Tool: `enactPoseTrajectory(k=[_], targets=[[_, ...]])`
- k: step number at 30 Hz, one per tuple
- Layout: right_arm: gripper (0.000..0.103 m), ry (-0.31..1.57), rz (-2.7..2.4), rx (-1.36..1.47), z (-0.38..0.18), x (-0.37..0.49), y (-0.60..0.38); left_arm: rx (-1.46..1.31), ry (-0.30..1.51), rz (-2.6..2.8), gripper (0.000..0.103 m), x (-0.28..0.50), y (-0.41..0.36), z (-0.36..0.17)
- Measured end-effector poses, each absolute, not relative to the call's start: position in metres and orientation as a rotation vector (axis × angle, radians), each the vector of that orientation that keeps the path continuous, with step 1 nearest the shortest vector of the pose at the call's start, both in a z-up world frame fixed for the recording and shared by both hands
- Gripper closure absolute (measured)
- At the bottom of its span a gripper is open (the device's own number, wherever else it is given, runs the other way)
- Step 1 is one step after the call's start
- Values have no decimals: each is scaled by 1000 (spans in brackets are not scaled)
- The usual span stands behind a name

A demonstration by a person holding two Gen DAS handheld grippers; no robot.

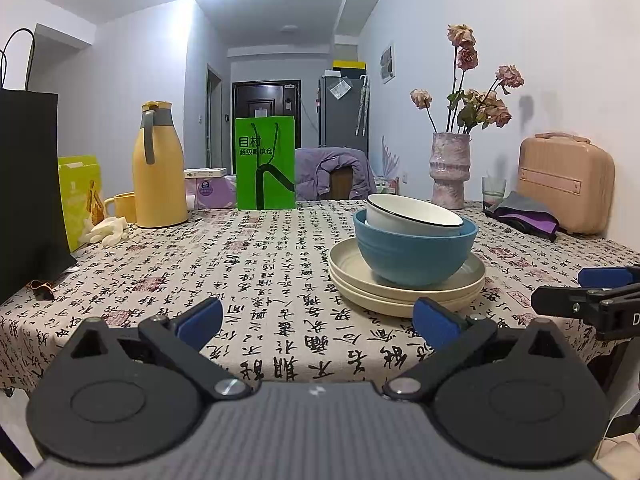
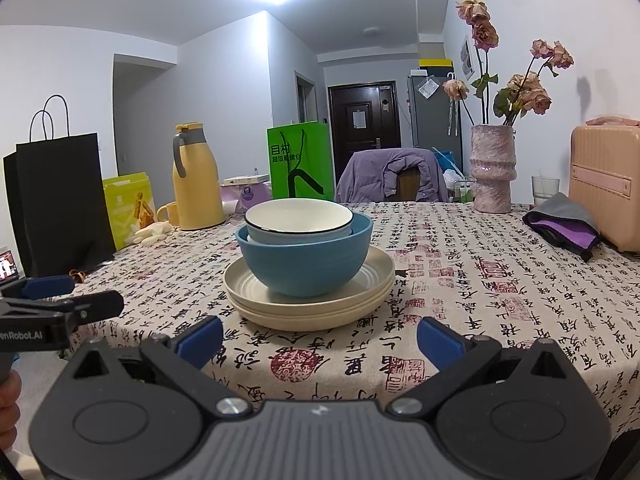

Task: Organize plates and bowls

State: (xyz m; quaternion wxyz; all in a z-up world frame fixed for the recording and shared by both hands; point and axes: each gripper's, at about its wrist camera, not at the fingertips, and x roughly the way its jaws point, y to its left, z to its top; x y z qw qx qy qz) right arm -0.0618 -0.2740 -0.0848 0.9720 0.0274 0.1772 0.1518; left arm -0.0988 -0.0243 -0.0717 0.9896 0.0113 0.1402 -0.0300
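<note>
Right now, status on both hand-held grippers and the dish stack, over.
Left hand-held gripper open, empty. Right hand-held gripper open, empty. White bowl tilted in blue bowl, on stacked cream plates. Nothing between grippers and stack.

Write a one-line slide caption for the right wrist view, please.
Open right gripper faces white bowl nested in blue bowl on stacked plates.

Nested bowls (image 2: 304, 248) atop seemingly three plates (image 2: 310, 300)

Left tool (image 1: 317, 322), right tool (image 2: 319, 340): black body, ribbed grey housing, 2 blue finger pads (image 2: 199, 340), silver screws.
</note>
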Motion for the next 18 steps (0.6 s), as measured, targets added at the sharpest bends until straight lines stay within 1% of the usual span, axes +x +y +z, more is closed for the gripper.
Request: enactPoseTrajectory(k=[18], targets=[[0, 359, 307, 55, -85, -62, -274, 25, 283, -60, 0, -100, -25, -72]])
